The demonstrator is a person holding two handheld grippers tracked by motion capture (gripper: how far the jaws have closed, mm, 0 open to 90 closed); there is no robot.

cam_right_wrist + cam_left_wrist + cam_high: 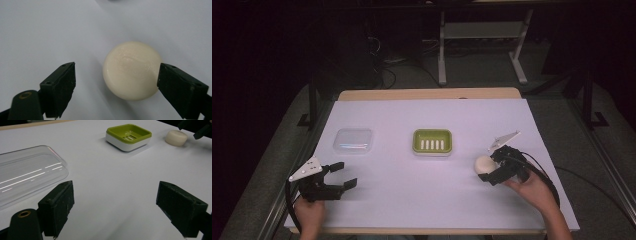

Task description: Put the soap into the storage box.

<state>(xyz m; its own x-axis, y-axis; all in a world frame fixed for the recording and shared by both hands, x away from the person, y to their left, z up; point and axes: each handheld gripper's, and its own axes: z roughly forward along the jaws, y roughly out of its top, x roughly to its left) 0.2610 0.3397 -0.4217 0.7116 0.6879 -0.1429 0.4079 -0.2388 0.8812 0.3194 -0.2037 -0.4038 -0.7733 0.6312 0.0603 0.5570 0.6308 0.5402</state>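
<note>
Covering most of the table, the white sheet (432,190) carries everything; the green soap dish (432,141) near its middle serves as landmark. Left of the dish lies the clear plastic lid (353,141), and nearer the person on that side the left gripper (344,176) hovers, jaws wide apart and empty. Right of the dish, slightly nearer the person, the right gripper (116,80) straddles the round cream soap (132,70), jaws spread, one seemingly touching it.
</note>
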